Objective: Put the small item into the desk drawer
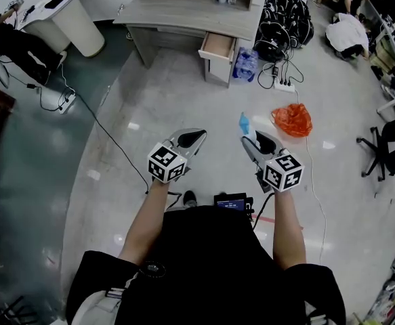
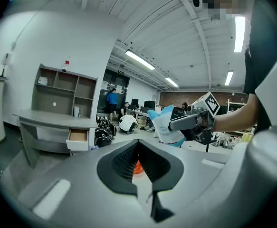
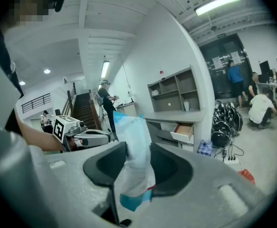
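Right gripper view is showing the small white and blue soft plastic packet [image 3: 134, 167] between the jaws of the right tool [image 3: 137, 161], which is pinching it in the air, well apart from the open light-wood drawer [image 3: 182, 131] of the grey table [image 3: 169, 117]. To my judgement the grip should be kept firm during the approach, since the packet is looking limp. The left tool [image 2: 138, 165] is hanging closed and empty. Head view is giving only the packet's blue tip.

No print reads clearly; the blue-and-white packet [image 2: 169, 127] perhaps bears a blurred logo.
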Available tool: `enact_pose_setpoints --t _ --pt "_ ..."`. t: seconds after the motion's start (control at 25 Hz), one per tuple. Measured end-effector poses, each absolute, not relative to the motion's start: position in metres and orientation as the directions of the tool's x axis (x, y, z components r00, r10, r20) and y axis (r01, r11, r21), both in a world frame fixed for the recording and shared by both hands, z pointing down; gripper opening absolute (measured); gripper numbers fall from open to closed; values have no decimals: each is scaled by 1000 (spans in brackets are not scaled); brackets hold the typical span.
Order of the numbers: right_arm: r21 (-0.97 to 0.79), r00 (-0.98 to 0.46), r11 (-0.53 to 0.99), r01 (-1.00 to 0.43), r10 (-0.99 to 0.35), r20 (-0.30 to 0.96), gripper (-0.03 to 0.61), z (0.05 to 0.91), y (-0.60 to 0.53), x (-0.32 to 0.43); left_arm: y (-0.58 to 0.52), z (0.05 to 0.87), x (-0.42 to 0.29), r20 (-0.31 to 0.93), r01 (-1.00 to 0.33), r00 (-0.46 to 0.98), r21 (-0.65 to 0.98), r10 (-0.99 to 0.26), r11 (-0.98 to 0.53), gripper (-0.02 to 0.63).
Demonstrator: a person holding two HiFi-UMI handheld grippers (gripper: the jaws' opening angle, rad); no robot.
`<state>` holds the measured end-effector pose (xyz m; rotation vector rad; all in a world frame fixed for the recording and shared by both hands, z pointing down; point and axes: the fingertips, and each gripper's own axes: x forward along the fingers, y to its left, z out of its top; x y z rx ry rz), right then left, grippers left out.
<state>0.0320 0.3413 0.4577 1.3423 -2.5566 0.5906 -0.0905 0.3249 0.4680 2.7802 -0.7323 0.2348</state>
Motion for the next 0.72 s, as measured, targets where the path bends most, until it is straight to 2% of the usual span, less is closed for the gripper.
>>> enact_pose_setpoints --t 0.72 --pt "-261 -617 559 -787 -701 357 164 472 341 86 324 475 -36 244 -538 836 194 -491 -820 2"
